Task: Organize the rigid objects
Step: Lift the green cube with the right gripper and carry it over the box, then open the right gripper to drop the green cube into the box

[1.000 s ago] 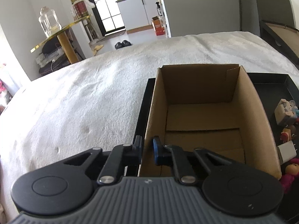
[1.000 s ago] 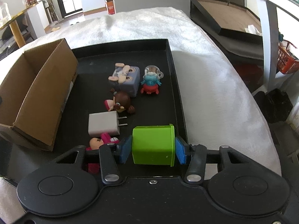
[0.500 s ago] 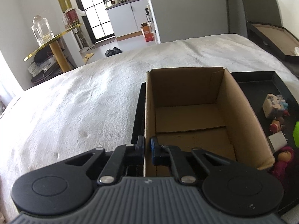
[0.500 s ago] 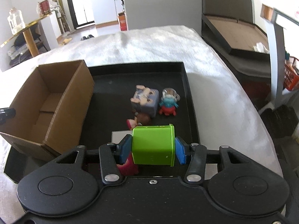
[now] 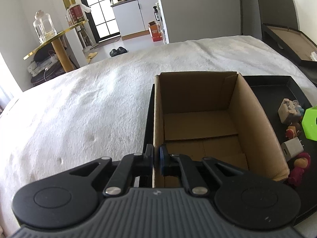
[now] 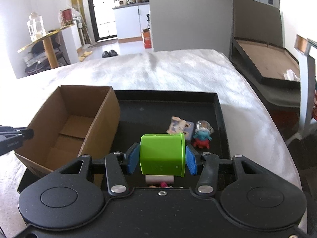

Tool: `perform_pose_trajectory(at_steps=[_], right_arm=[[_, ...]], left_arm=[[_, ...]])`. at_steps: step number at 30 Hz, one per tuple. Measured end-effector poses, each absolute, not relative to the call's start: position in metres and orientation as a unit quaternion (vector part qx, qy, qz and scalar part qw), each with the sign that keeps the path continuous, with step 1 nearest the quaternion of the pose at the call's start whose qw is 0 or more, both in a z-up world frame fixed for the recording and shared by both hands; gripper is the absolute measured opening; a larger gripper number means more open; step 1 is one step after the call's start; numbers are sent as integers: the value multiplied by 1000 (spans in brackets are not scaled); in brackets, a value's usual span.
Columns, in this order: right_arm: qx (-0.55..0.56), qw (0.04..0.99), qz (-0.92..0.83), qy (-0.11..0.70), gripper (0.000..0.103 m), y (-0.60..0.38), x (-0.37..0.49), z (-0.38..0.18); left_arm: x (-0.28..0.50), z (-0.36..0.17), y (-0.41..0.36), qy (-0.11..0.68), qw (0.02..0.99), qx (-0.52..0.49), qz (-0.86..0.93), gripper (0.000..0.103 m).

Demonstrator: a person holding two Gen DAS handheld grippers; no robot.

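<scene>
White bedding carries a black tray [image 6: 217,107]. At its left edge the left gripper [image 5: 156,155] is clamped on the cardboard box [image 5: 255,119] wall, probably to steady it, while the right gripper [image 6: 162,158] grips a green cube [image 6: 161,154] above the toys, likely for dropping inside.

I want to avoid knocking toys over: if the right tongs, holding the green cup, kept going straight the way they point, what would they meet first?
Probably the toys just beyond the green cup: the grey block figure and the blue-and-red figure on the black tray. Depth is unclear, but the cardboard box lies off to the left.
</scene>
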State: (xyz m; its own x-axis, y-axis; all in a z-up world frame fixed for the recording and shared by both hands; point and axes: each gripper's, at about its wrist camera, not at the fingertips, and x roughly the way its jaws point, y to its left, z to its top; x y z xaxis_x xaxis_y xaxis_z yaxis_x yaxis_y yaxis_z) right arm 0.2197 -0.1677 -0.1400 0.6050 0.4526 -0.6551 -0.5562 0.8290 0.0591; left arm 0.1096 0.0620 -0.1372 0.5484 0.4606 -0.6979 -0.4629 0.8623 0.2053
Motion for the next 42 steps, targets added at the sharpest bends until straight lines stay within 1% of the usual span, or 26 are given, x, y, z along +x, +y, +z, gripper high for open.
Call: perform_pose_trajectory(at_steps=[20,31,36,42], right_arm=[[-82,875,379,291,48,-115,205,-110],[-107,850,424,293,48,-73,199,-112],[-129,853,424,276,48,-63,194,-112],[-128,846,439,273,48,-47,199,-111]], left_arm=[[106,-138,72,398,879,-25,262,6],[106,-140,79,393,882,-34,258,6],[108,-141,82,389,883,-36,260,7],[107,-141,83,391,883,-36,258,7]])
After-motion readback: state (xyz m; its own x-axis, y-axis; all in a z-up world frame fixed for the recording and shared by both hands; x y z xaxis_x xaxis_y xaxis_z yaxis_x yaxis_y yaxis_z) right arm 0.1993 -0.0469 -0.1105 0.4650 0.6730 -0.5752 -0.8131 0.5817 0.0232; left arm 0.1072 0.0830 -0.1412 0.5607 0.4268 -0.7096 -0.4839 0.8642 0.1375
